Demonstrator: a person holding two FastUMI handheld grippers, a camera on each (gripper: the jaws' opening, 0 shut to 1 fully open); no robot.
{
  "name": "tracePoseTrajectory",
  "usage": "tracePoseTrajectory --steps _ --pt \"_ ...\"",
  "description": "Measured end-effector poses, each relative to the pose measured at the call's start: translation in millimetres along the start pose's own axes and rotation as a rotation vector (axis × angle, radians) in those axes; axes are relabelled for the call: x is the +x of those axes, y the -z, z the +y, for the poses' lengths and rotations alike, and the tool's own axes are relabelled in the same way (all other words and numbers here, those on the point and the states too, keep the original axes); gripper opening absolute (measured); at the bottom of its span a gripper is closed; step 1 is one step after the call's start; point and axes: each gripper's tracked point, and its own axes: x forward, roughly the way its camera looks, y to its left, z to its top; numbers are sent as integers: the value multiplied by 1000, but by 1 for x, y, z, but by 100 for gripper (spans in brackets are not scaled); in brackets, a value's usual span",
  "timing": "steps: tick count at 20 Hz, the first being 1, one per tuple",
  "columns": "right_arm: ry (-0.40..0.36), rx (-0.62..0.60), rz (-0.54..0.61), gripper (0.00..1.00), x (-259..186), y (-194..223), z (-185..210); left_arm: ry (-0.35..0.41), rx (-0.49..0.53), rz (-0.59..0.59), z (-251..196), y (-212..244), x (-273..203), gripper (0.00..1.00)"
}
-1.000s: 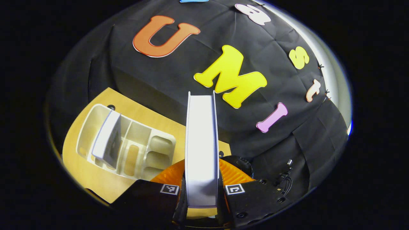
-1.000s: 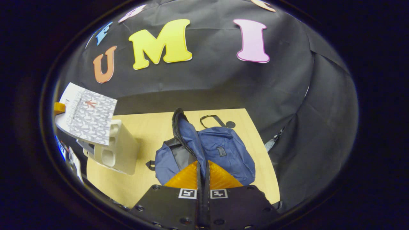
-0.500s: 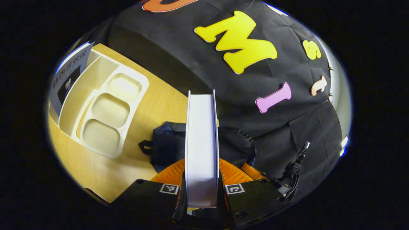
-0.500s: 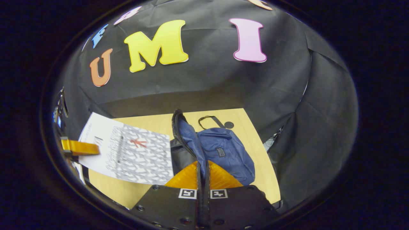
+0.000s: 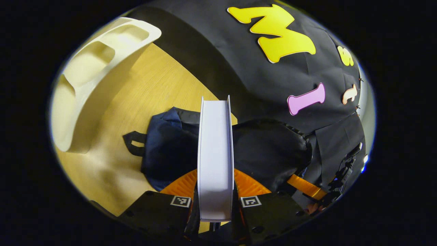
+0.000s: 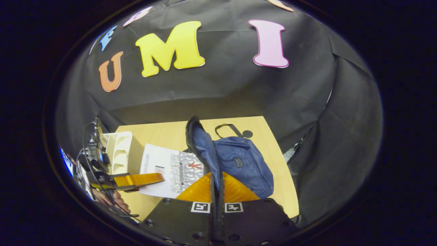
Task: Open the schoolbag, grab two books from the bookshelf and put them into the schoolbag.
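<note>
Beside schoolbag (image 6: 239,164): bookshelf (image 6: 117,150), book (image 6: 170,171) btwn.

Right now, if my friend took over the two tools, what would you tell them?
Left tool: shut on a book, held edge-up just above the schoolbag.
Right tool: shut on the schoolbag's zipper edge, lifting it so the mouth stays open.
The bookshelf stands on the table, left of the bag.
Done: bag opened, one book taken from the shelf.
Left: lower this book into the bag, let go, then fetch another. I cannot tell whether a book is already inside.
</note>
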Motion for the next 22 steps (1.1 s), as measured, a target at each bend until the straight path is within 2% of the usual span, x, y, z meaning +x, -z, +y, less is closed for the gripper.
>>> tracePoseTrajectory --steps 4,5,8,10,11,12,13,14,15,17,18,19,21,22 --pt "-8 -5 1 1 -3 -3 6 50 -12 15 -4 12 34 39" --pt "-8 -5 -1 4 -4 -3 6 60 -20 21 -4 15 42 39" --pt "-11 -15 2 0 -6 -3 10 88 -53 27 -4 24 66 39" --pt "-12 -23 10 4 -4 -1 11 102 -70 45 -2 37 81 39" --pt "-11 -27 13 1 -2 -1 12 118 -84 51 1 42 87 39" --pt "-9 -30 9 1 -2 -2 12 126 -106 55 3 44 91 32" --pt "-7 -35 10 1 -1 -2 12 130 -125 62 5 45 97 40" --pt "-9 -36 11 0 0 -3 13 128 -133 74 6 47 100 33" --pt "-10 -35 14 0 1 -2 14 128 -134 86 6 49 102 41" --pt "-9 -38 16 1 3 -1 14 112 -140 116 11 52 103 44" --pt "-9 -38 18 1 4 -1 14 67 -136 124 21 54 105 47" --pt "-10 -37 20 1 4 0 15 9 -127 139 34 57 108 58" --pt "-10 -40 23 1 4 2 16 -99 -111 171 56 64 108 69" --pt "-10 -43 25 1 5 3 17 -133 -108 186 62 66 105 79"
